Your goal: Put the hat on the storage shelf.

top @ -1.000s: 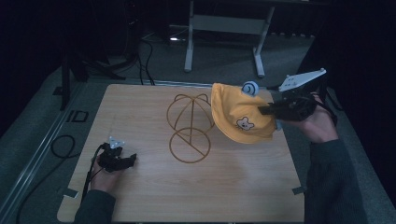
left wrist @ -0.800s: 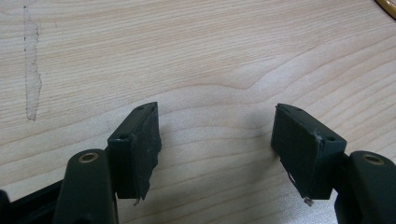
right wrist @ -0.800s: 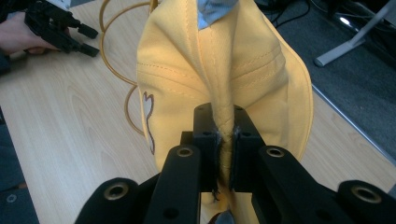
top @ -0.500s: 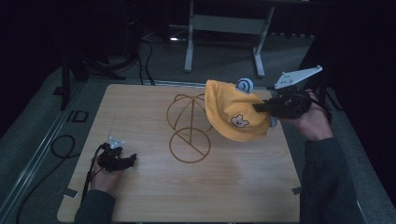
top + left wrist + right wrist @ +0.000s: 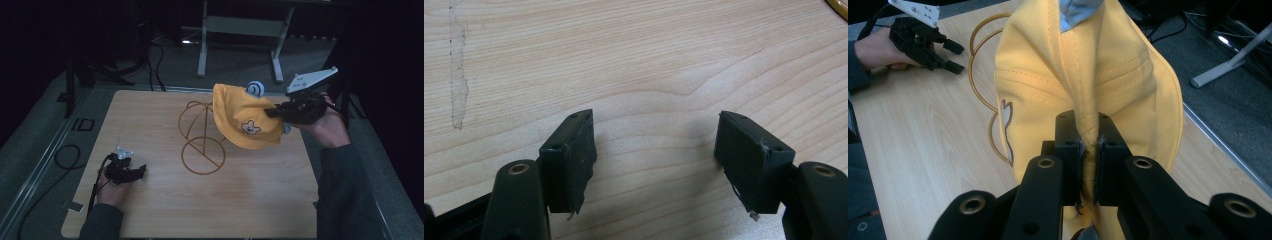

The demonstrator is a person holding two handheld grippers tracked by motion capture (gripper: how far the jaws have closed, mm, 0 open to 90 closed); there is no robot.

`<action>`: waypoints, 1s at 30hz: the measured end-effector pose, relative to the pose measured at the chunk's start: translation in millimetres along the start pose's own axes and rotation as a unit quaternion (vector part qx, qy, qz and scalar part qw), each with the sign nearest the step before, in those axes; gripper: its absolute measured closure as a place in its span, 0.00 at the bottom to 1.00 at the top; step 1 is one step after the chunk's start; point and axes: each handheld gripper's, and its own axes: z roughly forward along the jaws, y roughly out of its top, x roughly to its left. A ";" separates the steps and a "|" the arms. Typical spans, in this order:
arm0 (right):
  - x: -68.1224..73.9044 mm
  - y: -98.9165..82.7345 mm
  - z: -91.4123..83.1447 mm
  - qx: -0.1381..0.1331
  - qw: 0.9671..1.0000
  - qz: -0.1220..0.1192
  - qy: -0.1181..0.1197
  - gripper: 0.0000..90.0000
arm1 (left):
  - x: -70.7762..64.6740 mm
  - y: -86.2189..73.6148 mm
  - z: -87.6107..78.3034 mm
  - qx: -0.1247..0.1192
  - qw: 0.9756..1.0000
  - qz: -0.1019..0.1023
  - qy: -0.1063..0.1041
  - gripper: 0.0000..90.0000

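Observation:
A yellow child's hat (image 5: 243, 121) with a small bear patch and a blue-white ear hangs in the air at the table's right, beside a gold wire hat stand (image 5: 200, 135). My right gripper (image 5: 272, 113) is shut on a fold of the hat's fabric (image 5: 1087, 150), with the hat (image 5: 1088, 85) draped ahead of its jaws. The hat's left edge overlaps the stand's wire dome in the high view; whether they touch I cannot tell. My left gripper (image 5: 141, 171) rests on the table near the front left, open, with bare wood between its pads (image 5: 574, 160).
The wooden table (image 5: 160, 205) has free room across its front and left. A cable (image 5: 65, 157) trails off the left edge. A grey metal frame (image 5: 240, 30) stands on the floor beyond the table's far edge.
My right gripper has carried the hat a little to the left and higher, toward the wire stand. The left gripper has stayed where it was.

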 end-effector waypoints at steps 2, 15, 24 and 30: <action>0.5 1.5 1.5 -0.001 1.000 -0.002 0.001 0.93 | 0.0 0.0 0.0 0.000 1.000 0.000 0.000 0.37; 3.5 12.2 13.3 0.001 1.000 -0.015 0.005 0.93 | 0.1 -0.1 0.0 0.000 1.000 0.000 0.000 0.37; 5.2 20.5 18.7 0.002 1.000 -0.022 0.005 0.93 | 0.2 -0.2 -0.1 0.000 1.000 0.001 0.000 0.37; 5.9 24.4 21.5 0.001 1.000 -0.025 0.007 0.93 | 0.2 -0.2 -0.2 0.000 1.000 0.002 0.000 0.37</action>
